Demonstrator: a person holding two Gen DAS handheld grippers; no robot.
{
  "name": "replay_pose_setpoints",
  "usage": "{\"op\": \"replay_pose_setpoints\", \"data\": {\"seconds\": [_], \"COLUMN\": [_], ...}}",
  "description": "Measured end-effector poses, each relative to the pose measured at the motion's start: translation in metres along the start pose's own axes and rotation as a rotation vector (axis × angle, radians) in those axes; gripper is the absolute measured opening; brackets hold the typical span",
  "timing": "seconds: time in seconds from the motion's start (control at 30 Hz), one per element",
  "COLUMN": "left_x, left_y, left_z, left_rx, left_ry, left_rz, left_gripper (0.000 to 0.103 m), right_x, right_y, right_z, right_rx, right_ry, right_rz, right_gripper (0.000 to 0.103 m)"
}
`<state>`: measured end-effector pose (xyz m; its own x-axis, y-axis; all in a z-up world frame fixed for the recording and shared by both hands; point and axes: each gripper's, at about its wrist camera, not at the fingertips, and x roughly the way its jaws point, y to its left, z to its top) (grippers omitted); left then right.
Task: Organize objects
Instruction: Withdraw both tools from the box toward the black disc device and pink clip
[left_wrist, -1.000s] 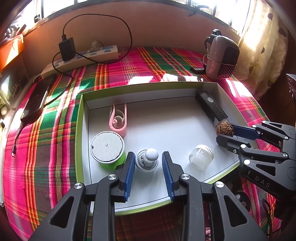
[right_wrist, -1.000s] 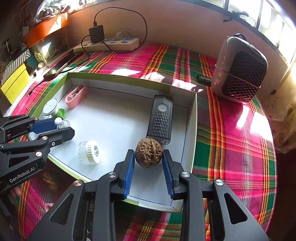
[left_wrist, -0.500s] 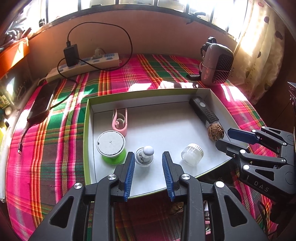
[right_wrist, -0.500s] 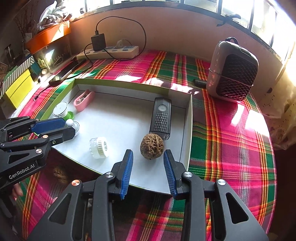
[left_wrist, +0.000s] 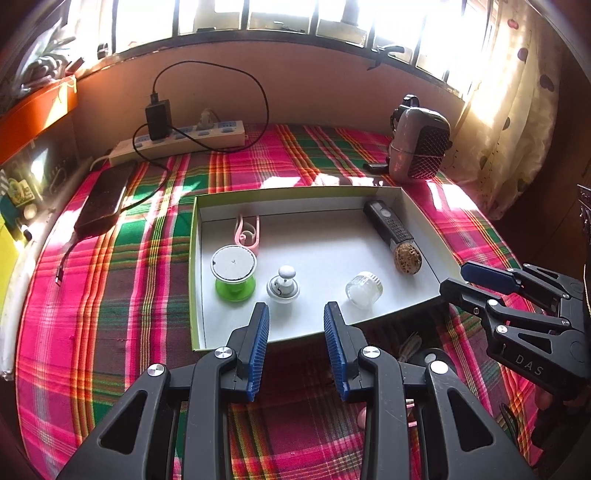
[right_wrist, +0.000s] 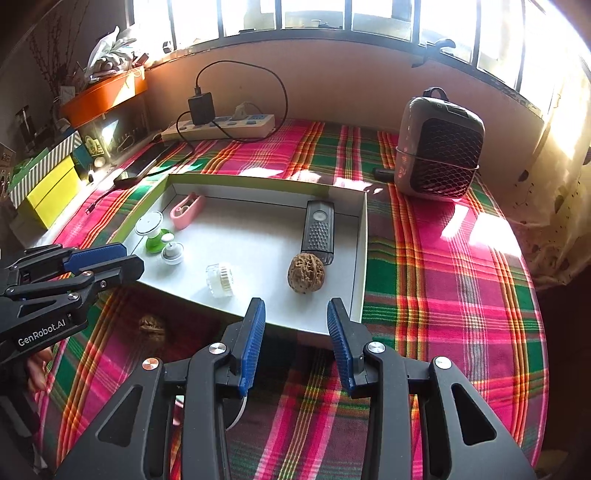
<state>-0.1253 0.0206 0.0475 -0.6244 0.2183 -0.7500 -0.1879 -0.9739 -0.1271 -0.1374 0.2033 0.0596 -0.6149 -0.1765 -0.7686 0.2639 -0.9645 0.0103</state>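
A shallow white tray with a green rim (left_wrist: 295, 191) (right_wrist: 364, 243) lies on the plaid cloth. In it are a walnut (left_wrist: 407, 258) (right_wrist: 306, 273), a black remote-like device (left_wrist: 389, 225) (right_wrist: 318, 230), a small clear jar (left_wrist: 364, 289) (right_wrist: 219, 280), a white knob (left_wrist: 283, 285) (right_wrist: 171, 251), a green-and-white spool (left_wrist: 233, 269) (right_wrist: 153, 230) and a pink clip (left_wrist: 247, 229) (right_wrist: 186, 210). My left gripper (left_wrist: 296, 325) (right_wrist: 105, 260) is open and empty at the tray's near edge. My right gripper (right_wrist: 296, 321) (left_wrist: 461, 280) is open and empty, just short of the walnut.
A second walnut (right_wrist: 151, 325) lies on the cloth in front of the tray. A small heater (right_wrist: 439, 147) stands at the back right. A power strip with a charger (left_wrist: 177, 138) and a phone (left_wrist: 105, 197) lie at the back left. Coloured boxes (right_wrist: 48, 177) stand far left.
My right gripper let go of the walnut and opened, leaving it in the tray. Both grippers have drawn back and up from the tray.
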Motion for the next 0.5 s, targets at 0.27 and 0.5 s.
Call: {"op": "replay_pose_setpoints", "data": {"seconds": [0.27,0.5], "left_x": [-0.018,-0.031], "left_y": [0.004,0.003], "left_z": [-0.018,-0.035], "left_rx": [-0.024,-0.033], "left_ry": [-0.018,-0.022], "left_rz": [-0.001,-0.017], "left_gripper": [0.029,0.029], "right_x": [-0.014,-0.011], "right_y": [0.006,0.019], "right_z": [-0.021,-0.038], "right_rx": [0.023,0.035], "right_ry": [-0.007,0.023], "right_rz": [0.025,0.062], "right_gripper": [0.037,0.041]}}
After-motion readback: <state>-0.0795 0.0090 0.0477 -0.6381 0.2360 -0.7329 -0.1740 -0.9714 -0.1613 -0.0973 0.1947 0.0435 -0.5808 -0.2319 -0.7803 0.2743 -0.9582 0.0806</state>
